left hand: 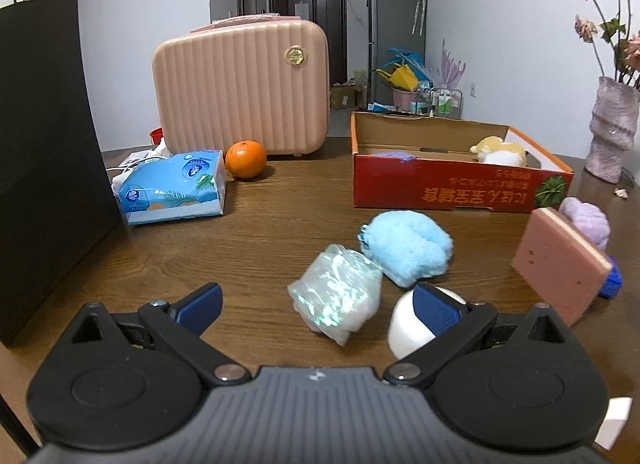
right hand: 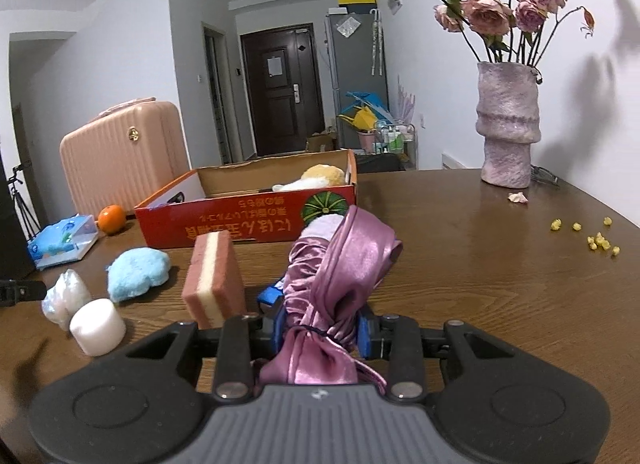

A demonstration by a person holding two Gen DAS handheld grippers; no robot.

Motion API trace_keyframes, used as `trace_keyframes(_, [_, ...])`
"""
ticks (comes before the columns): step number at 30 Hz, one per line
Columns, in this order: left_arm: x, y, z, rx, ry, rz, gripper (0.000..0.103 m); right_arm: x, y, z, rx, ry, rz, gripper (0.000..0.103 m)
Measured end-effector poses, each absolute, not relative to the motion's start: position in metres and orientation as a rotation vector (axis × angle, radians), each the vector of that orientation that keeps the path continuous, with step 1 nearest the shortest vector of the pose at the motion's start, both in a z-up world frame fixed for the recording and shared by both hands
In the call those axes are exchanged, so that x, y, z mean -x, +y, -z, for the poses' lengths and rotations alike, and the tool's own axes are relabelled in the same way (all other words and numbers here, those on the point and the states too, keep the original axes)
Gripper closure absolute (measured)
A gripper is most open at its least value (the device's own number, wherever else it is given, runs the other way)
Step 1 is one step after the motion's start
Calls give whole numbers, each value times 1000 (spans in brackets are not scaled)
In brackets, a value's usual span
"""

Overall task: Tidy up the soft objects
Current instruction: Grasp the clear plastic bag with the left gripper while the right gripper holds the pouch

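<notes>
My left gripper point(left hand: 316, 306) is open and low over the table, with a clear crinkly plastic-wrapped bundle point(left hand: 336, 294) between its fingers and a white foam cylinder point(left hand: 408, 328) behind the right finger. A fluffy blue ball point(left hand: 406, 246) lies just beyond. My right gripper point(right hand: 322, 330) is shut on a shiny pink satin cloth bundle point(right hand: 340, 264). A pink-and-cream sponge point(right hand: 214, 278) stands to its left. The red cardboard box point(right hand: 248, 224) holds a yellow-white plush toy point(right hand: 320, 178). In the left wrist view the sponge point(left hand: 556, 264) and a lilac soft piece point(left hand: 586, 220) show at right.
A pink hard case point(left hand: 244, 88), an orange point(left hand: 245, 159) and a tissue pack point(left hand: 176, 188) stand at the back left. A black board point(left hand: 44, 152) lines the left edge. A vase of dried roses point(right hand: 506, 128) stands at right, with yellow crumbs point(right hand: 596, 240) on the table.
</notes>
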State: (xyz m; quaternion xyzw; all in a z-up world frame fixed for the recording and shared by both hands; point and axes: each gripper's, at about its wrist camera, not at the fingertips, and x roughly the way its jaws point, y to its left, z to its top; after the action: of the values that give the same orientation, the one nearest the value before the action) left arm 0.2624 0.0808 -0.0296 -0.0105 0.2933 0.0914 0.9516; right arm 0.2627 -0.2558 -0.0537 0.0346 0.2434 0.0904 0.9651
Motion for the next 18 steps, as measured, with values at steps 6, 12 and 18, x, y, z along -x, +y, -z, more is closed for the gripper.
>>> trace_keyframes(6, [-283,92,43,55,621,-173,0,-268,-259,57,-77,493,-152,70])
trace_keyframes(12, [-303,96,56,50,635,-149,0,-272,-260,61,-80,502,-136,70])
trace_keyframes(18, [-317,101,68,35,656,-104,0,-275,-257,65,-70,514,-140,70])
